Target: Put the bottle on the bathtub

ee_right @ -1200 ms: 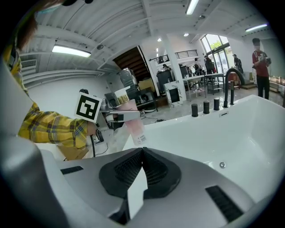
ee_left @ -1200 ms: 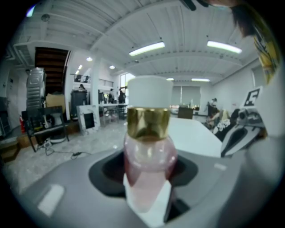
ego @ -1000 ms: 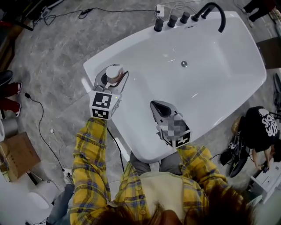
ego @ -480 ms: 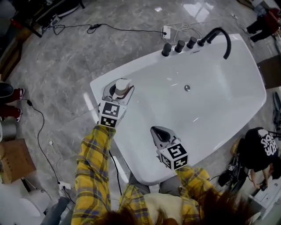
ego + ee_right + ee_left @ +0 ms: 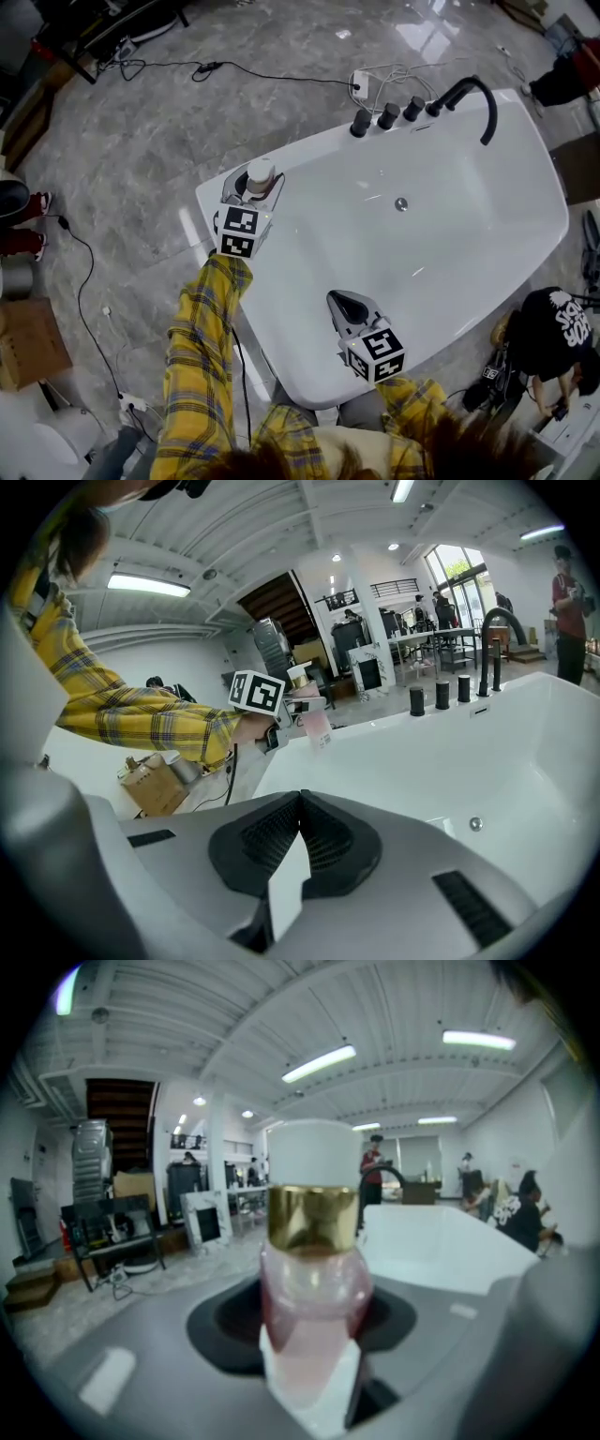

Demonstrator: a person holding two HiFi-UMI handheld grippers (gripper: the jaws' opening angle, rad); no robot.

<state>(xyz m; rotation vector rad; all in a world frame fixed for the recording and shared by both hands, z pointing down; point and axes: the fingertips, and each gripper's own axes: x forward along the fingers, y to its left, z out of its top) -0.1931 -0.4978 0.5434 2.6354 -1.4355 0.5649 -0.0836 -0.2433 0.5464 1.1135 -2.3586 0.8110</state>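
At the bathtub [image 5: 450, 253] corner, the left tool [image 5: 255, 185] stays clamped on the bottle [image 5: 261, 172], the right tool [image 5: 345, 306] still closed.

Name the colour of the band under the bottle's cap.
Gold band, clearest in left gripper view.

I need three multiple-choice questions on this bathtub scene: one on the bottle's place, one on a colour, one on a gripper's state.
1. Where is the bottle? A) on a shelf B) at the bathtub rim, in the left gripper C) in a sink
2. The band under its cap is: A) gold B) blue C) black
3. The right gripper is: A) shut on the bottle B) wide open C) shut, empty
Answers: B, the jaws clamp it there; A, it shines gold; C, its jaws meet on nothing.
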